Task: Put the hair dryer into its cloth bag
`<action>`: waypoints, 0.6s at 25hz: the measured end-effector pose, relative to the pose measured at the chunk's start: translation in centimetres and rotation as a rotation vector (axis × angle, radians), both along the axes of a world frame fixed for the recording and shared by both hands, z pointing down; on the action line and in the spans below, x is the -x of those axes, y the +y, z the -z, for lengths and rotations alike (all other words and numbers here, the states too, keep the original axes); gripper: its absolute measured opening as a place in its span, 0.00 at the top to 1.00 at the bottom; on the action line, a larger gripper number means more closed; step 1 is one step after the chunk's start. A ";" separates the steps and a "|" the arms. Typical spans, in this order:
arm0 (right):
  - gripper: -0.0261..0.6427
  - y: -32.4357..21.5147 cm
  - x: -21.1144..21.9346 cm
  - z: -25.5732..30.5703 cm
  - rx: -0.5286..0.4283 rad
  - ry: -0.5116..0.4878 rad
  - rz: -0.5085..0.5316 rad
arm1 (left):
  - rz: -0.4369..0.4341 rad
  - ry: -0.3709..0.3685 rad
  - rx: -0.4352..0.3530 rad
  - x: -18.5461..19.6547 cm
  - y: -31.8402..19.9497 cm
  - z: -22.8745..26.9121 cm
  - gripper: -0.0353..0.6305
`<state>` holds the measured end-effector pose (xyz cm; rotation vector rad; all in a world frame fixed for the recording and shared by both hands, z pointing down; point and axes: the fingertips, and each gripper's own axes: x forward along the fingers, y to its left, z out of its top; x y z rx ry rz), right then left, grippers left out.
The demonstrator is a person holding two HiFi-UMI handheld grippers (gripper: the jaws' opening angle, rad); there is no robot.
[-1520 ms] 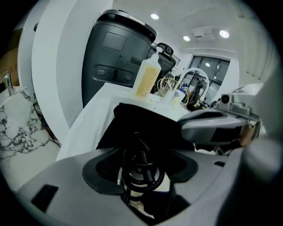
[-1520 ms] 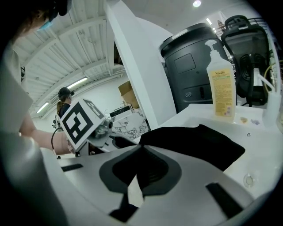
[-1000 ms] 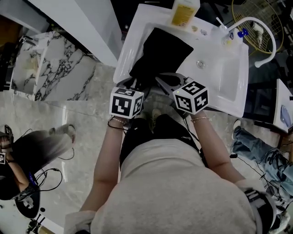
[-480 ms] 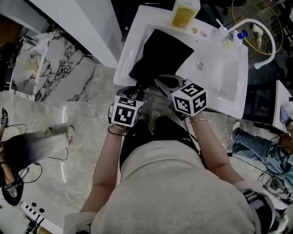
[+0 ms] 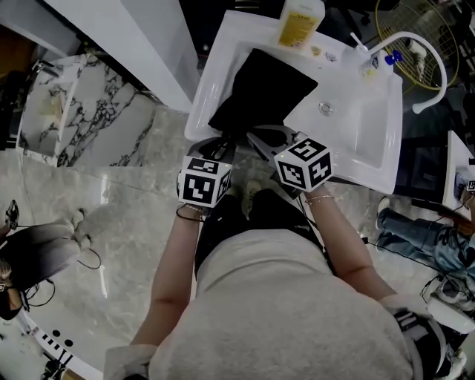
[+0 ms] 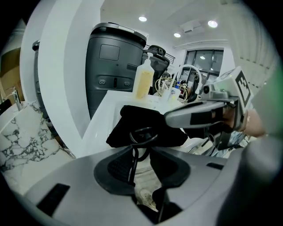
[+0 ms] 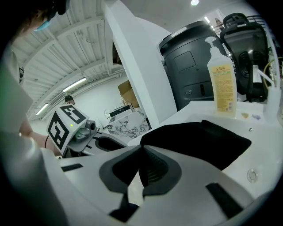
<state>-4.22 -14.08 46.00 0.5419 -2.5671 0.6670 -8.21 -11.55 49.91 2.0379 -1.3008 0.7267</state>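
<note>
Cloth bag (image 5: 263, 93): plain black, no pattern.
Cord (image 6: 132, 167): black.
Left gripper (image 6: 141, 150): grey shell; black ribbed pads, just closing, with the cord between them.
Right gripper (image 7: 141, 148): grey shell, black ribbed pads.
Marker cubes (image 5: 205, 180): black squares on white.
Basin (image 5: 371, 141): glossy white.
Tap (image 5: 434, 63): white.
Bottle (image 5: 300, 21): yellow, pale label.
Floor (image 5: 126, 223): pale grey stone, faint veining.
Marble slab (image 5: 89, 111): white with black veins.
Shirt (image 5: 282, 297): light grey.

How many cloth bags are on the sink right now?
1: a black cloth bag lies across the sink's left side, near end at the front rim. None other shows.
</note>
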 end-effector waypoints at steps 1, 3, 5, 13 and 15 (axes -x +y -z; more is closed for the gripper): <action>0.94 0.0 0.1 0.0 -0.001 0.000 0.001 | 0.002 0.003 -0.006 0.0 -0.2 0.1 0.77; 0.94 -0.2 0.2 0.1 -0.001 -0.001 0.002 | 0.001 0.006 -0.014 -0.1 -0.5 0.3 0.77; 0.94 -0.3 0.3 0.2 -0.002 -0.001 0.002 | -0.002 0.004 -0.020 -0.1 -0.9 0.4 0.77; 0.94 -0.5 0.6 0.2 0.004 0.003 0.005 | -0.007 0.016 -0.035 -0.7 -2.0 0.2 0.77; 0.94 -0.4 0.8 0.1 0.007 0.002 0.005 | -0.007 0.018 -0.031 -0.8 -2.3 -0.2 0.77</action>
